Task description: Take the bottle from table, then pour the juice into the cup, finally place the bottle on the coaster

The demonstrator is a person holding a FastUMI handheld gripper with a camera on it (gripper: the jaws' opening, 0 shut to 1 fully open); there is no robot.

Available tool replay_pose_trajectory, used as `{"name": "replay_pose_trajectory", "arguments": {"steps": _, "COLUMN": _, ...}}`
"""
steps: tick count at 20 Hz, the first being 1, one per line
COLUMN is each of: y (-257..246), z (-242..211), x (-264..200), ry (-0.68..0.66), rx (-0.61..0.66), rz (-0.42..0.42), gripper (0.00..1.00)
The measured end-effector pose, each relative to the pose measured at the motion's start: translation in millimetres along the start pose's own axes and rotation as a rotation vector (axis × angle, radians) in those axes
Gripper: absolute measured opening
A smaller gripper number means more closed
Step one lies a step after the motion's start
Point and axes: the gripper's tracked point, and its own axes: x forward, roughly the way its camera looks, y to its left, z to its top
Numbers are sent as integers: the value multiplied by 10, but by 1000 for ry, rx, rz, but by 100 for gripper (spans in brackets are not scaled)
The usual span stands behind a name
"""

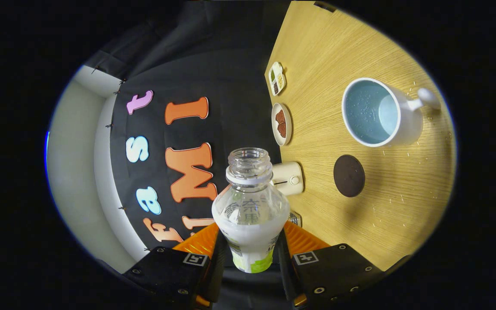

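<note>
Between my two fingers the juice bottle is clamped at its lower body, uncapped, with my gripper tilted well over on its side. White juice pools in the bottle. Off to the side on the wooden table stands the white mug, with the dark round coaster just beside it. I judge the pour needs the neck brought above the mug's rim first, then a slow roll so the stream falls inside.

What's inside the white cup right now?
The cup holds pale liquid with small bubbles across its bottom; its near wall hides part of the inside. The gripper is shut on the uncapped bottle.
</note>
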Motion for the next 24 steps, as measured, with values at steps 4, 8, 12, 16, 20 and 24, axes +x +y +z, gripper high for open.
{"name": "replay_pose_trajectory", "arguments": {"steps": 4, "y": 49, "z": -3, "x": 1, "ry": 6, "rx": 23, "rz": 16, "gripper": 58}}
{"name": "replay_pose_trajectory", "arguments": {"steps": 8, "y": 54, "z": -9, "x": 2, "ry": 6, "rx": 31, "rz": 21, "gripper": 58}}
{"name": "replay_pose_trajectory", "arguments": {"steps": 12, "y": 63, "z": -4, "x": 5, "ry": 9, "rx": 56, "rz": 25, "gripper": 58}}
{"name": "replay_pose_trajectory", "arguments": {"steps": 16, "y": 74, "z": 33, "x": 10, "ry": 6, "rx": 72, "rz": 30, "gripper": 58}}
{"name": "replay_pose_trajectory", "arguments": {"steps": 20, "y": 74, "z": 67, "x": -5, "ry": 0, "rx": 83, "rz": 30, "gripper": 58}}
{"name": "replay_pose_trajectory", "arguments": {"steps": 24, "y": 115, "z": 76, "x": -10, "ry": 1, "rx": 105, "rz": 39, "gripper": 58}}
